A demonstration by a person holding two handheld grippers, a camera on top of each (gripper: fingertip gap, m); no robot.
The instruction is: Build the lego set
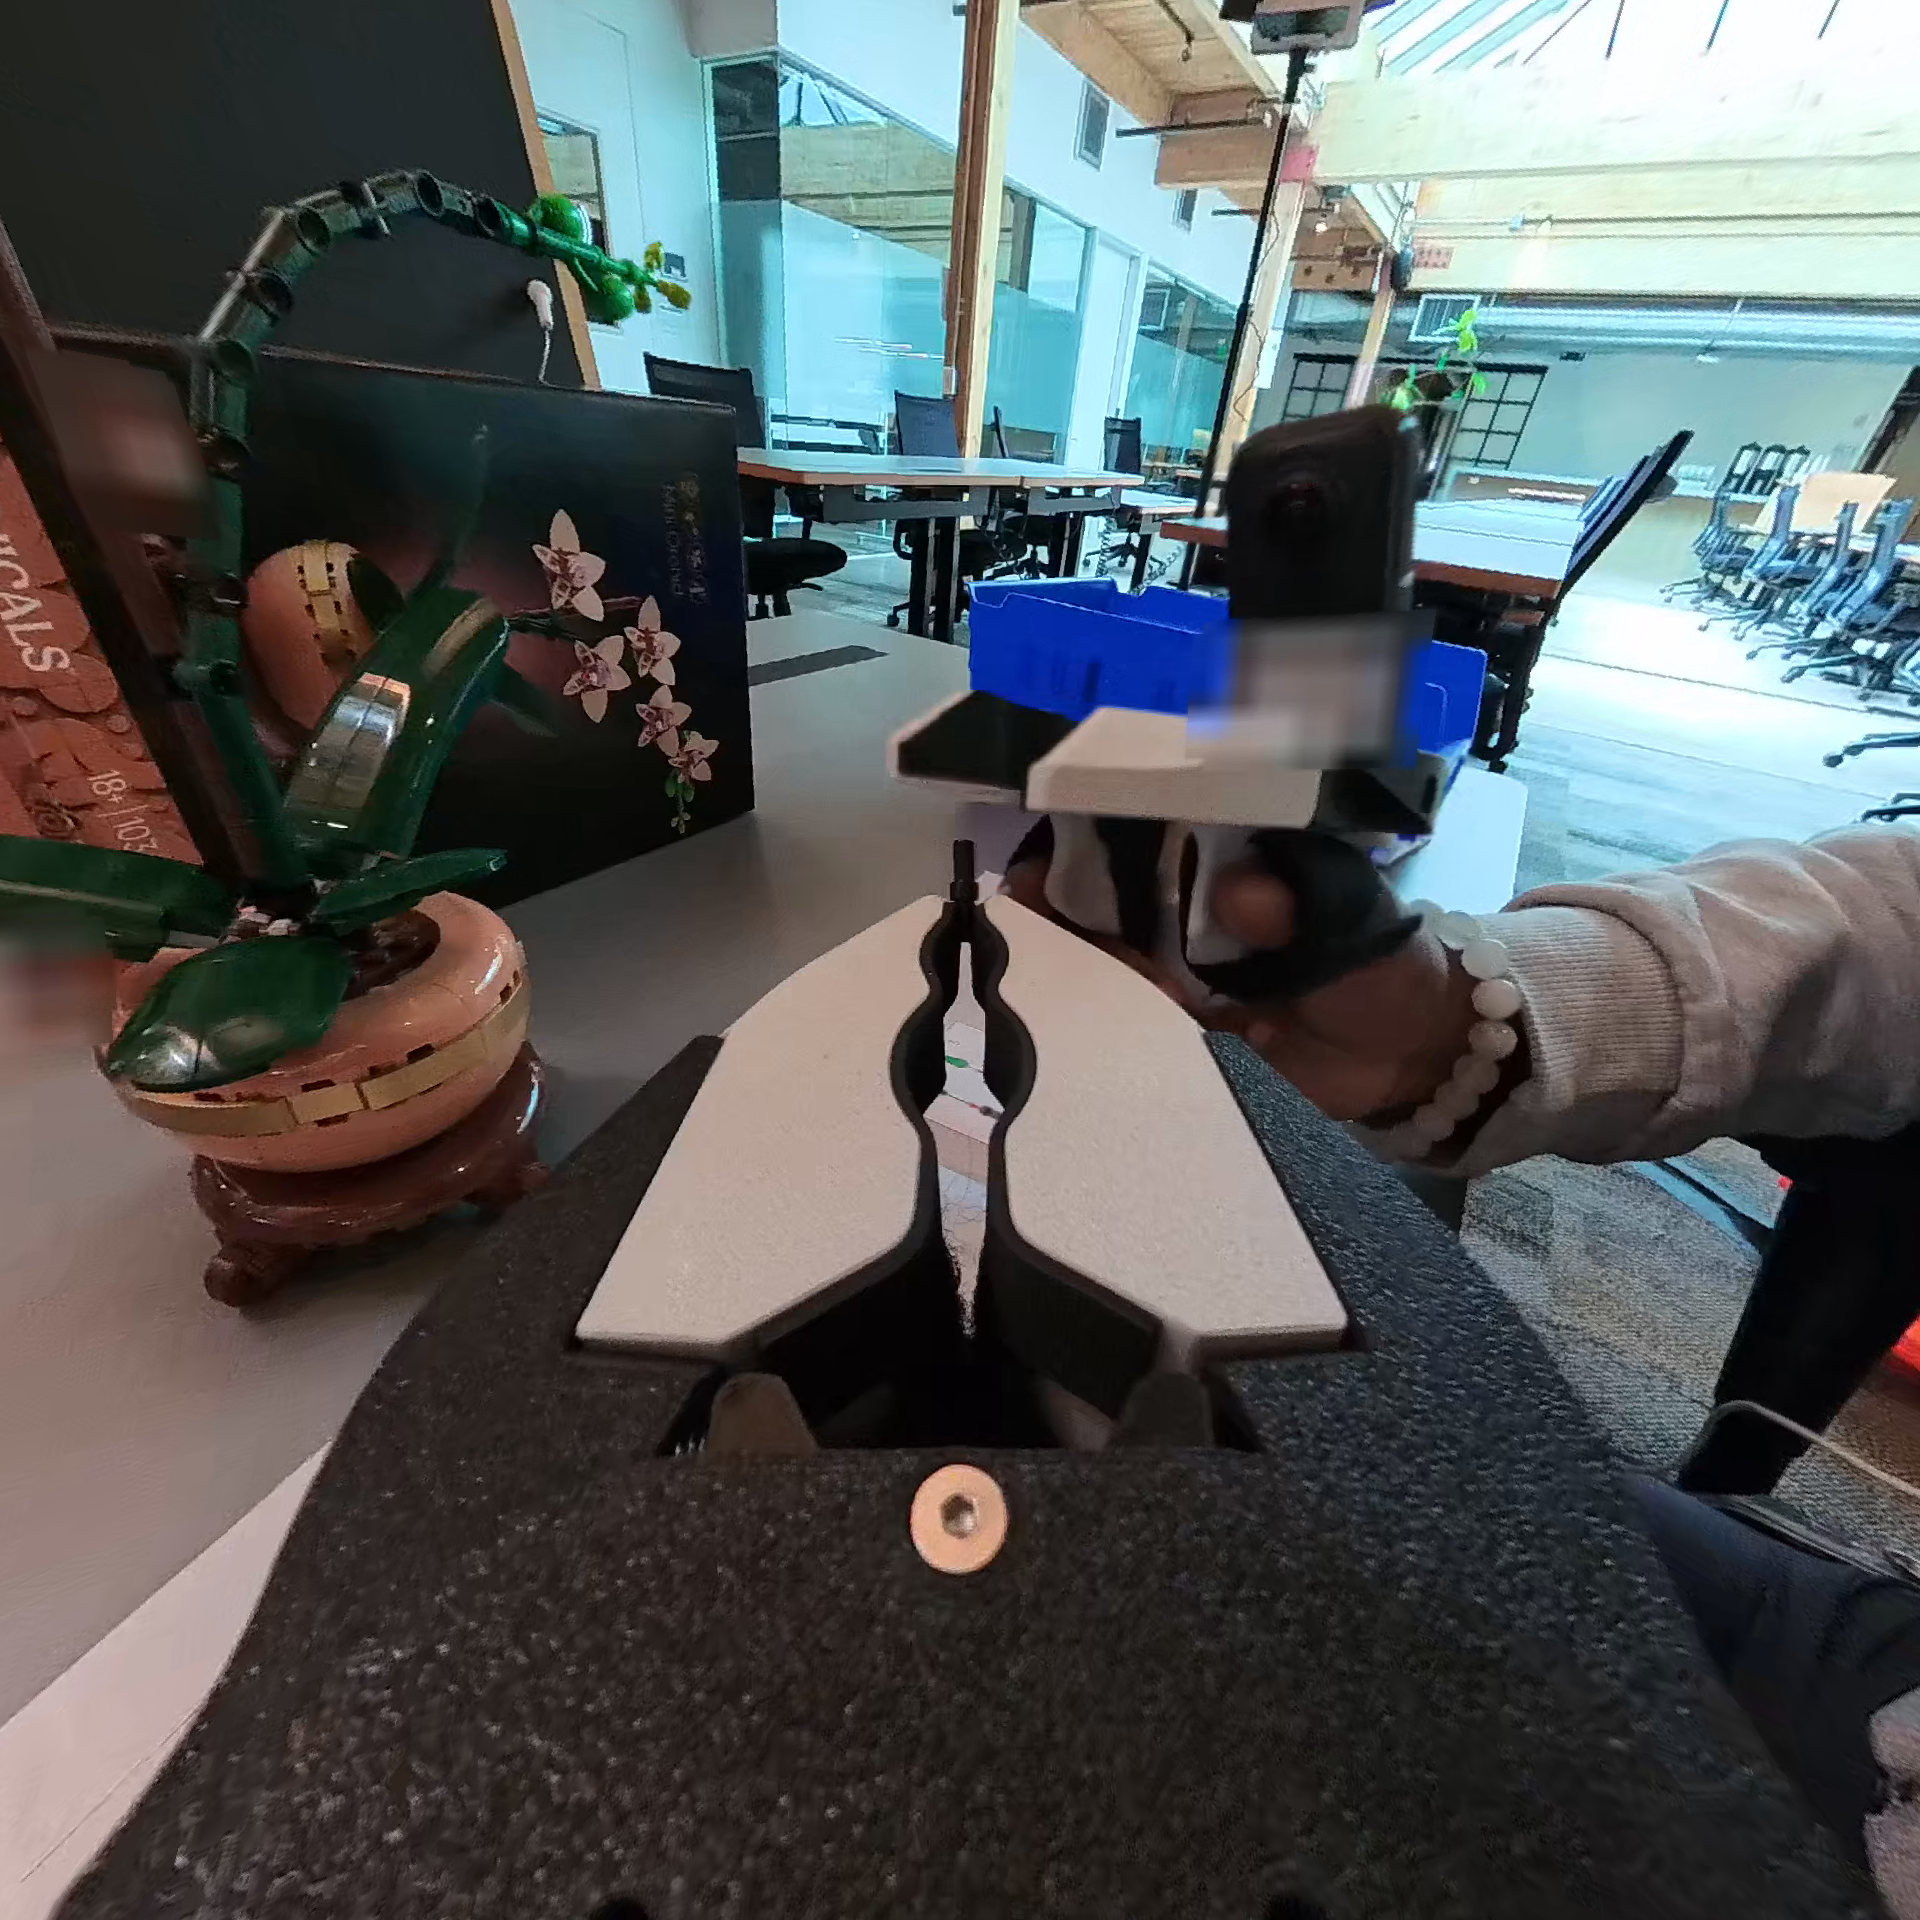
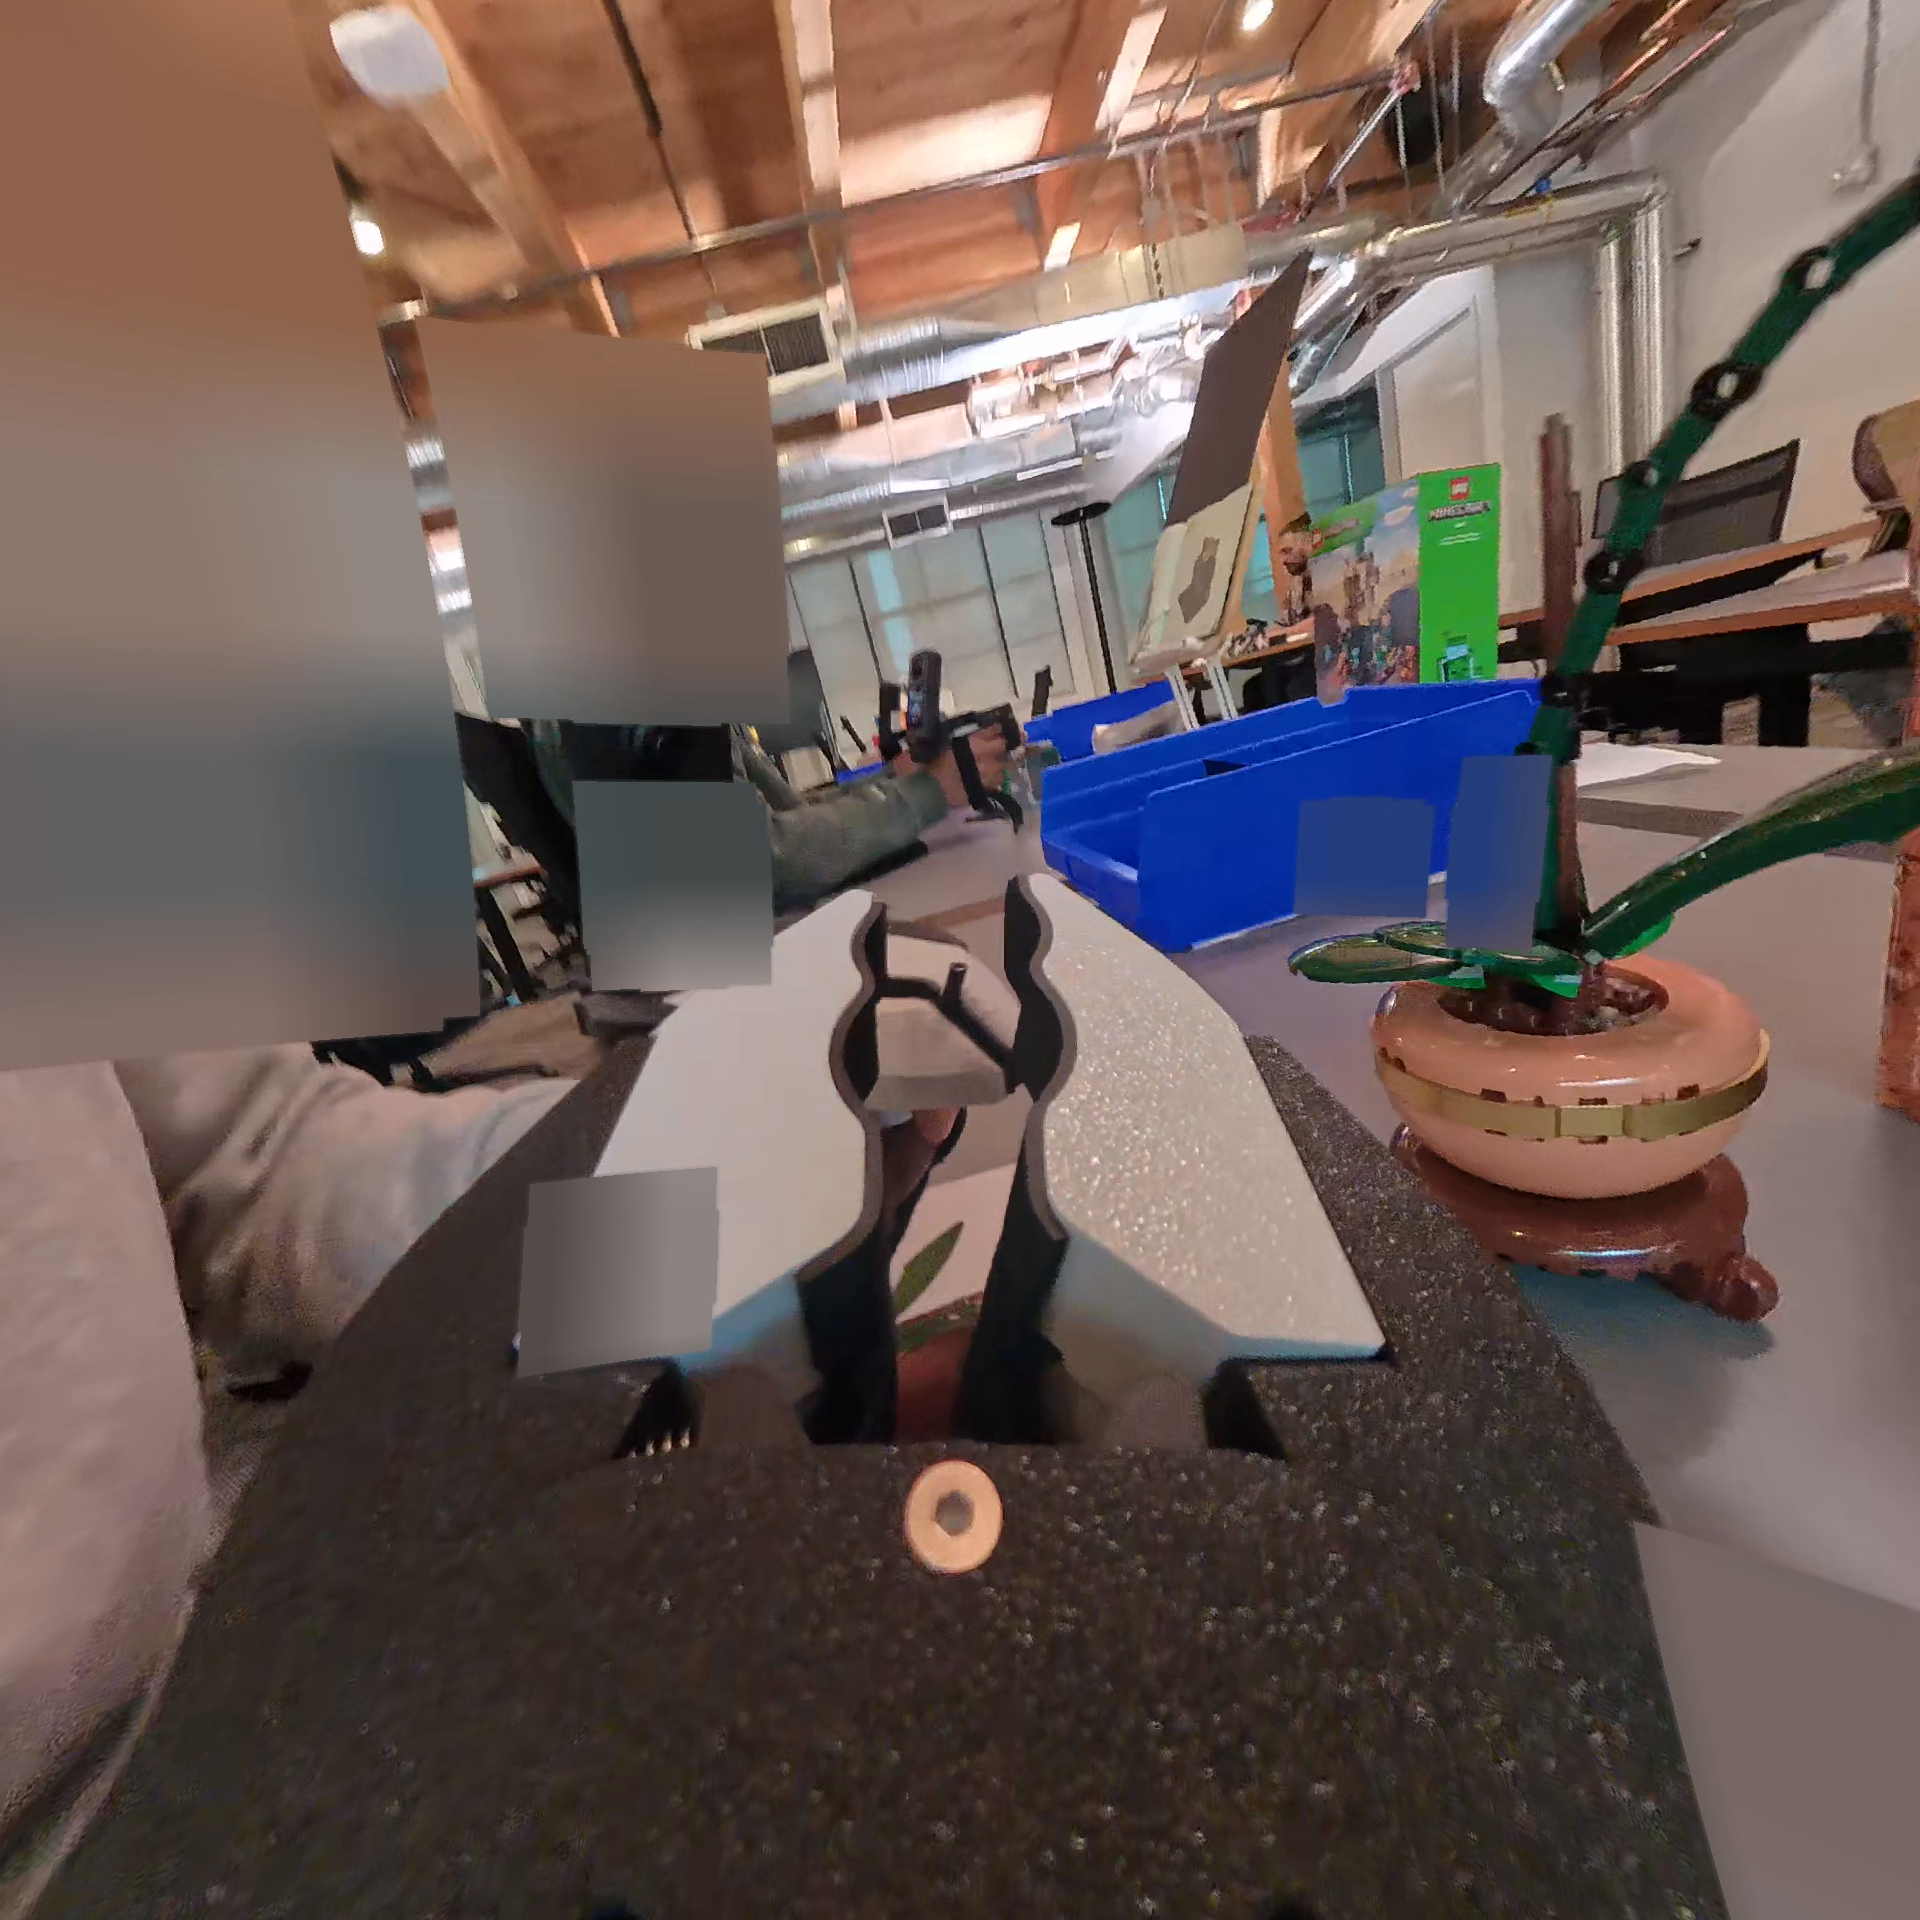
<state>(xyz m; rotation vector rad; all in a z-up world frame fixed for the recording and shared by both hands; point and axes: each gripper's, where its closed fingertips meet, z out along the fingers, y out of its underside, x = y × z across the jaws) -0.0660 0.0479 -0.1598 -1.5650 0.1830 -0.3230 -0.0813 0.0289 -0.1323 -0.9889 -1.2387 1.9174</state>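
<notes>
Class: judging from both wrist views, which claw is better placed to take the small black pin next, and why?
Probably the right claw: it is open and close to the small black pin, which the shut left claw already pinches and presents.

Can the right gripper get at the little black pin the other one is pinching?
Probably yes: the right gripper has its jaws apart, and the black pin sticks out bare from the left gripper, with nothing visibly between.

Brick orchid, blue bins
</notes>
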